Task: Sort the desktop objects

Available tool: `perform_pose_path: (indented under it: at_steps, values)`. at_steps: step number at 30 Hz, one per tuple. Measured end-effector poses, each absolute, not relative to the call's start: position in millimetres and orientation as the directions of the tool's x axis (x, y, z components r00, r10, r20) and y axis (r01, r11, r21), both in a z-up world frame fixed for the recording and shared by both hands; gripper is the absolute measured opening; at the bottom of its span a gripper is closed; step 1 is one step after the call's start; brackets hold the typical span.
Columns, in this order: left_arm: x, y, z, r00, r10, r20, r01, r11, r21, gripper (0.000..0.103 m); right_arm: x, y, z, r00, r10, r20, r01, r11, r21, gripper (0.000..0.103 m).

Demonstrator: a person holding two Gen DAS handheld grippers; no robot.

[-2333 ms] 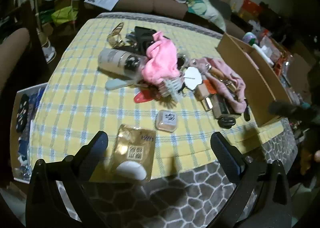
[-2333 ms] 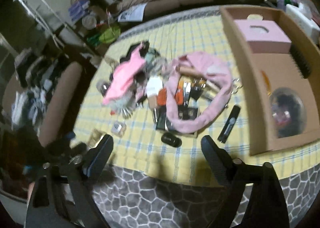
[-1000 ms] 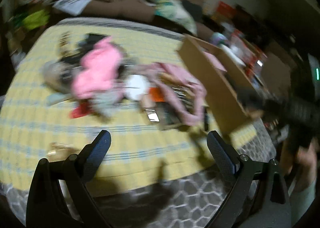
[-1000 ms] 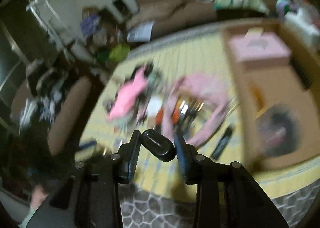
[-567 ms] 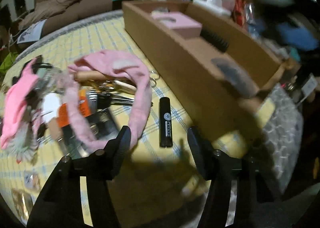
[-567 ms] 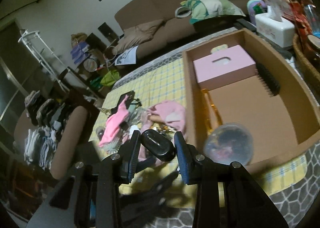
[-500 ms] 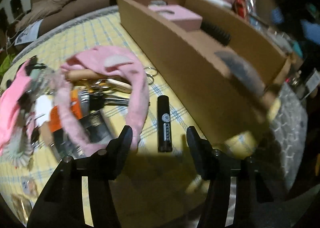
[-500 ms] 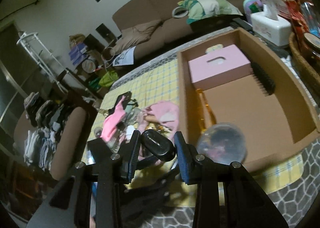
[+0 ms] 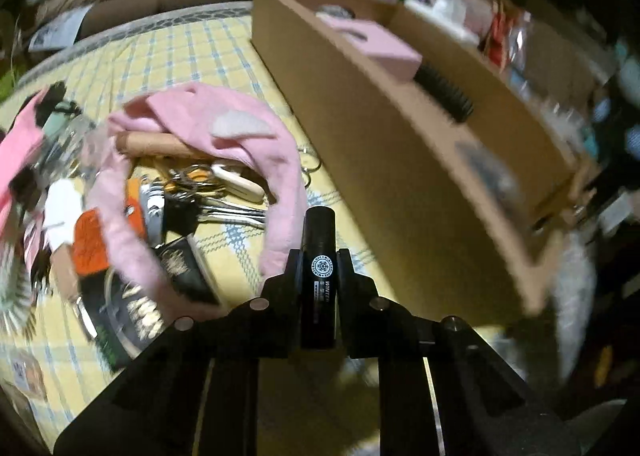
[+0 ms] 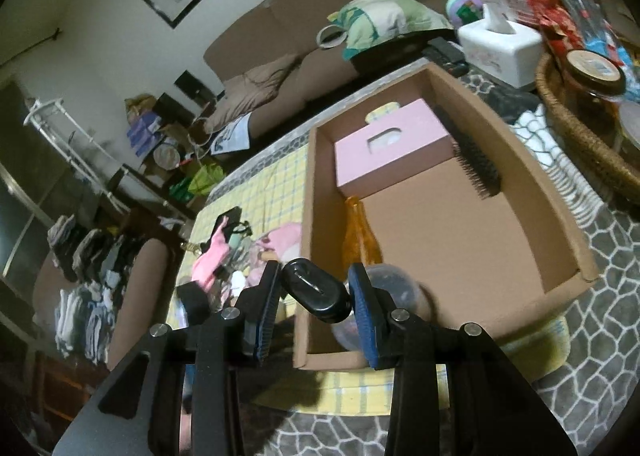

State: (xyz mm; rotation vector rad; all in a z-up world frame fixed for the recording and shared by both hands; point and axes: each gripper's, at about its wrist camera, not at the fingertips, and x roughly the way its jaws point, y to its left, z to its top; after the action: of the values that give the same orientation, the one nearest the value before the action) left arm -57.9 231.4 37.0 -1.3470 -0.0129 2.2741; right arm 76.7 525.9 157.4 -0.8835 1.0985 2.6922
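My left gripper (image 9: pixel 319 262) is shut on a black tube with a white round logo (image 9: pixel 318 252), held over the yellow checked cloth beside the pink headband (image 9: pixel 276 160). To its right runs the long wall of the cardboard box (image 9: pixel 400 152). In the right wrist view, my right gripper (image 10: pixel 316 292) is shut on a small black oval fob (image 10: pixel 316 290), held above the near left corner of the cardboard box (image 10: pixel 532 172). Inside the box lie a pink box (image 10: pixel 390 146), a black hairbrush (image 10: pixel 474 158), an orange bottle (image 10: pixel 358 234) and a clear round container (image 10: pixel 394 284).
A heap of small items lies left of the box: keys (image 9: pixel 208 208), an orange piece (image 9: pixel 92 244), a dark card (image 9: pixel 188 276), pink cloth (image 10: pixel 212 252). A white tissue box (image 10: pixel 500 44) and a wicker basket (image 10: pixel 580 132) stand right of the box. A brown sofa (image 10: pixel 280 60) is behind.
My left gripper came down onto the black tube and closed on it. My right gripper, still holding the black fob, moved over the box's near left corner.
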Motion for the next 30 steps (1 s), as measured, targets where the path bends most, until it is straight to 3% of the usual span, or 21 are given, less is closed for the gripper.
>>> perform_pose_path:
  at_steps: [11, 22, 27, 30]
  values:
    - [-40, 190, 118, -0.428, 0.58, -0.693, -0.407, -0.808, -0.426, 0.015, 65, 548, 153, -0.809, -0.087, -0.582, -0.347, -0.728, 0.591, 0.035]
    - [-75, 212, 164, -0.451, 0.626, -0.636, -0.447, -0.775, -0.446, 0.015, -41, 568, 101, -0.525, -0.067, -0.848, -0.437, -0.835, 0.336, 0.036]
    - [-99, 226, 157, -0.428, 0.643, -0.635, -0.437, -0.762, -0.477, 0.015, -58, 570, 60, -0.456, -0.214, -0.864, -0.441, -0.789, 0.428, 0.038]
    - [-115, 239, 154, -0.413, 0.654, -0.633, -0.428, -0.753, -0.499, 0.015, -43, 583, 61, -0.508, -0.28, -0.815, -0.474, -0.699, 0.536, 0.068]
